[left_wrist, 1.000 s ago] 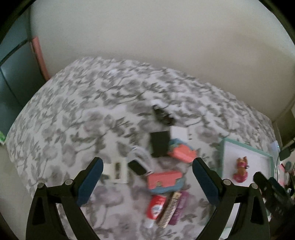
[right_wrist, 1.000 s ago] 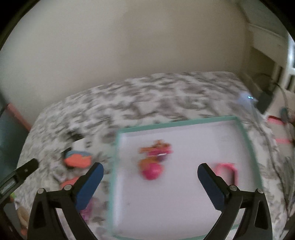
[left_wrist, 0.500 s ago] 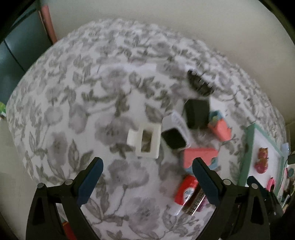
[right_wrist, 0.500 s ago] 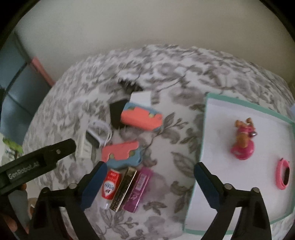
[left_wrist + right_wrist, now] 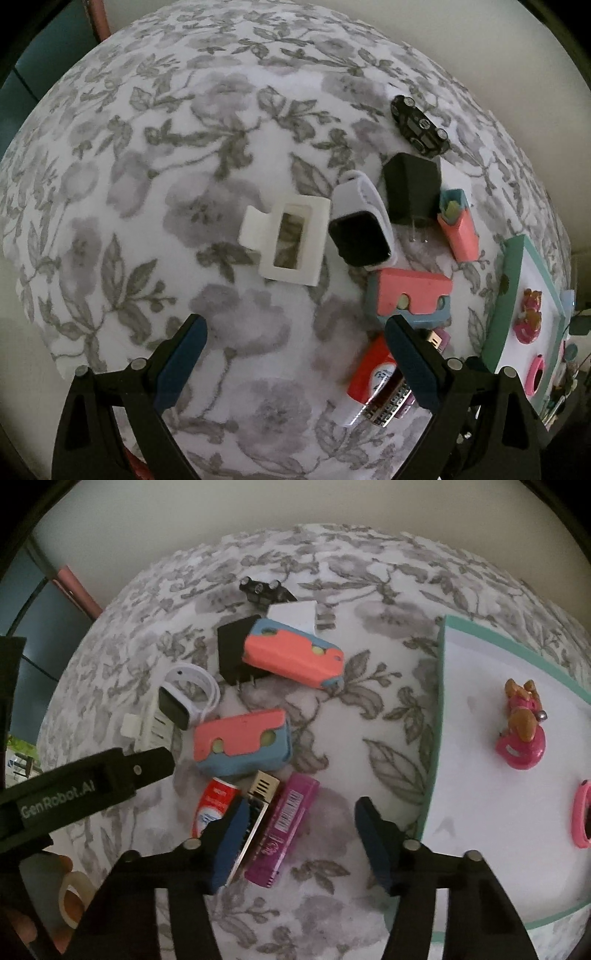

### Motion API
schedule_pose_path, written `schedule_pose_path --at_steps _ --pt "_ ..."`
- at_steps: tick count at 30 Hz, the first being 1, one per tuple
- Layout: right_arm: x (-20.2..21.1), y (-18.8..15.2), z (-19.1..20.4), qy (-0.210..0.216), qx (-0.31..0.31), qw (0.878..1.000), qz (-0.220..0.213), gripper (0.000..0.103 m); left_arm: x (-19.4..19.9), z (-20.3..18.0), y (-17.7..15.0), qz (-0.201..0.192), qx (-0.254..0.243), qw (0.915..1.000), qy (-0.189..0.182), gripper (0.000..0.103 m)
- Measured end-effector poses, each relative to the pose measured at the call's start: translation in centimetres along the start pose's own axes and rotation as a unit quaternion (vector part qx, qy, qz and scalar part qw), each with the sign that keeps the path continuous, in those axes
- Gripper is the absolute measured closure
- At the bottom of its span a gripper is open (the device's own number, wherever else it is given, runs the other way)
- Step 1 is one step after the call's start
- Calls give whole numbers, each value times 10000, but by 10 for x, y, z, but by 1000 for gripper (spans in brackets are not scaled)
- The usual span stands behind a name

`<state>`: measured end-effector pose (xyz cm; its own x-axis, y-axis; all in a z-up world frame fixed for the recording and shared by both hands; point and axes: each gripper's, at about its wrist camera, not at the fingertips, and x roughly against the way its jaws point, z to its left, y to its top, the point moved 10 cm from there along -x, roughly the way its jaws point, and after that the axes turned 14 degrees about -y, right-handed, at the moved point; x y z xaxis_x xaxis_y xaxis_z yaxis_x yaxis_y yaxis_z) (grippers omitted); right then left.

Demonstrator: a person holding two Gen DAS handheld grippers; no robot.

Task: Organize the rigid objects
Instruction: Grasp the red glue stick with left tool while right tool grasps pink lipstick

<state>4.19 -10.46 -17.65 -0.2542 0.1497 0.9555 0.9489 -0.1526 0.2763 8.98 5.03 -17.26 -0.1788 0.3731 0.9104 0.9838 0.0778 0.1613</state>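
Observation:
Small rigid objects lie on a floral cloth. My right gripper (image 5: pixel 299 834) is open, its jaws either side of a purple bar (image 5: pixel 282 834), beside a harmonica (image 5: pixel 255 808) and a red tube (image 5: pixel 212 805). My left gripper (image 5: pixel 295 354) is open and empty, below a white hair clip (image 5: pixel 286 240) and a smartwatch (image 5: pixel 360 232). Two pink-and-blue cases (image 5: pixel 243 742) (image 5: pixel 293 657), a black charger (image 5: pixel 412 194) and a black toy car (image 5: pixel 419 125) lie nearby. A teal-rimmed tray (image 5: pixel 437 709) holds a pink dog figure (image 5: pixel 522 725) and a pink ring (image 5: pixel 581 819).
A white block (image 5: pixel 293 614) lies behind the upper case. The left gripper's arm (image 5: pixel 85 786) crosses the right wrist view at the left. A wall stands behind the table. The cloth drops off at the left and front edges.
Both grippers have come down and closer to the objects. The right gripper swung left from the tray to over the purple bar and has narrowed. The left gripper moved towards the hair clip.

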Motion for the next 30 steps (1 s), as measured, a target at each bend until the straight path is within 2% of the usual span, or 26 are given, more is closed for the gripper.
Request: schedule_pose_path --at_steps 5,11,13,15,18,25,30 --pt "-1 -5 -3 87 -39 9998 157 51 -6 -7 0 78 -55 9999 -50 6" --pt "-8 -15 14 157 199 9992 307 55 -13 -15 -1 146 -92 9998 -113 6" --pt "-10 -15 13 -17 342 9991 258 58 -13 -17 -2 165 -134 9997 -113 6" --pt "-11 -14 11 -171 364 9988 267 72 -13 -19 -3 191 -191 9996 -117 8" --pt "-11 -16 6 -233 372 9986 296 80 -16 -26 -7 269 -294 9991 -140 19" --pt "-8 -19 -8 -197 253 9988 375 81 -36 -52 -23 594 -632 9960 -221 36" --pt "-10 -18 -15 -190 248 9987 395 81 -45 -68 -32 755 -975 9922 -199 55"
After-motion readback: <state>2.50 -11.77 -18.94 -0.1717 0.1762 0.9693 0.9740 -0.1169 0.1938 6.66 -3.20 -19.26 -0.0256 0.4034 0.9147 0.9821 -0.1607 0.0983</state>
